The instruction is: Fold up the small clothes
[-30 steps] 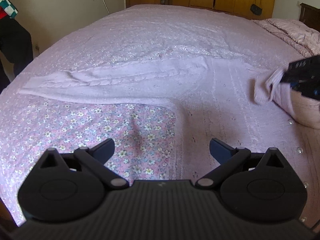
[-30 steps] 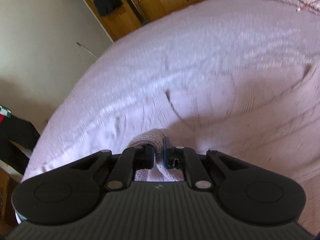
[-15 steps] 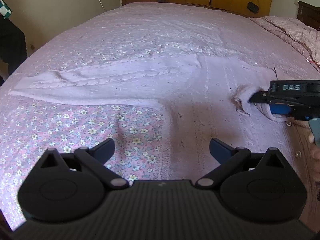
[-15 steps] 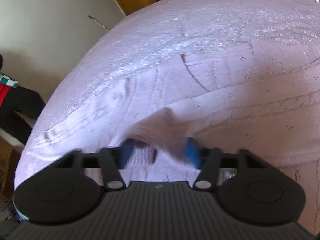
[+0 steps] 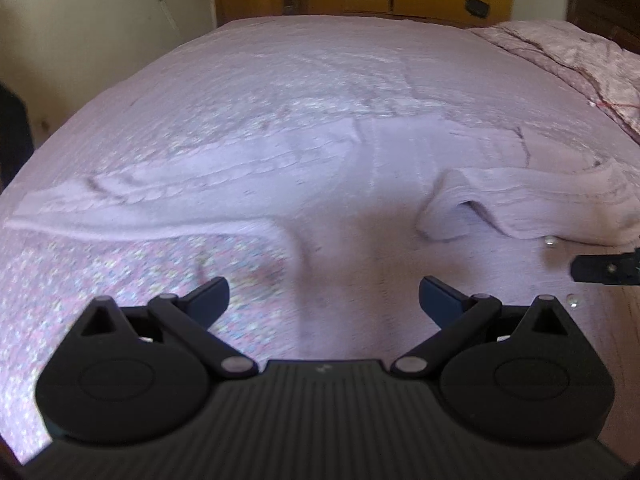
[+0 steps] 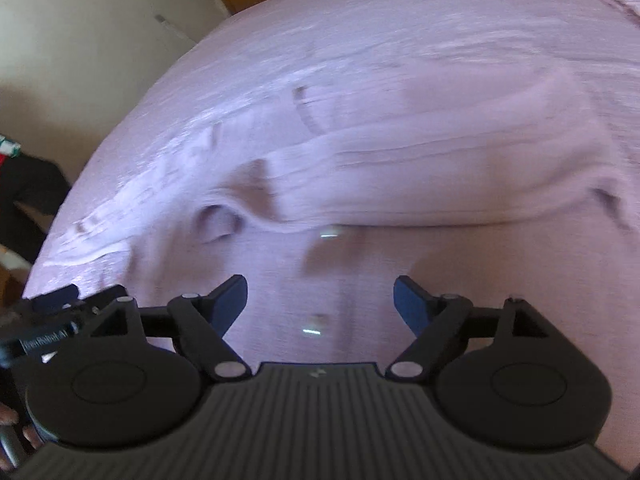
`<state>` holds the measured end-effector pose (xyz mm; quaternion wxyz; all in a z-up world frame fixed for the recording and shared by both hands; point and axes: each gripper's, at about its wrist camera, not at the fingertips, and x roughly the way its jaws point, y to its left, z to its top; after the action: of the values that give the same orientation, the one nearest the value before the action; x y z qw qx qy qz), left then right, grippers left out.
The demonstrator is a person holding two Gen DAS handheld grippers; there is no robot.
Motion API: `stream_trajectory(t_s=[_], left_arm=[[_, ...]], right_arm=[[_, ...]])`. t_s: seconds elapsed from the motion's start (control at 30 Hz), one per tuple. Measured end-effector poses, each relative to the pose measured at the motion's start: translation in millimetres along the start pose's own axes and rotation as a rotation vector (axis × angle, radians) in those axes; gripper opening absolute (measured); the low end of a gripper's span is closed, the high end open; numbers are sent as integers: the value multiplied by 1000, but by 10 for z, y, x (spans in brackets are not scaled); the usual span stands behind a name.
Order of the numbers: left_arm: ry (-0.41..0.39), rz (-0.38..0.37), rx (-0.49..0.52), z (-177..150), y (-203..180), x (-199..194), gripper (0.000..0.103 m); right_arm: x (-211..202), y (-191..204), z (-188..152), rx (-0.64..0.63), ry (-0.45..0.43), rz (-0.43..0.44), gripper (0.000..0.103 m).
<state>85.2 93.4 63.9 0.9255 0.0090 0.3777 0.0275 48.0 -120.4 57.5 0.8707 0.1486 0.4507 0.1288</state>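
Both hand-held grippers, left (image 5: 323, 294) and right (image 6: 320, 298), gape apart, empty. Sweater (image 5: 400, 184) flat on bed (image 5: 320, 60), one sleeve (image 5: 532, 208) folded across at frame right.

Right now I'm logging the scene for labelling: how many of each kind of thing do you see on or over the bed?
Cardigan: 1
Claws, left and right, both open: 2
Quilt: 1
Bedspread: 1
Total: 5
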Motion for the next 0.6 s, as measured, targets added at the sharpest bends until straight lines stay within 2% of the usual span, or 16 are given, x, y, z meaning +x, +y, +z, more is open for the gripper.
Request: stream_trajectory(t_s=[0.23,0.43,0.47,0.5,0.57,0.6], left_arm=[[-16,-52,105,144,-429,204,103],[-33,-21,209,194,-794,617,102],[-40,-14,223,198,-841,684,100],[-47,-8,234,209,-881,743,91],[-43,13,239,242,-956,866,80],[-50,5,233,255,-966,897,64]], right_arm=[[-218,-616,-50,92,-69,-129,87],[-240,-891,-55,129,-107,-162,87],[-241,-913,-65,126,-112,-161,87],[-239,-931,-79,120,-114,-161,87],[-228,-946,-113,102,-126,-156,88],[-219,-946,-123,93,-130,-154,88]])
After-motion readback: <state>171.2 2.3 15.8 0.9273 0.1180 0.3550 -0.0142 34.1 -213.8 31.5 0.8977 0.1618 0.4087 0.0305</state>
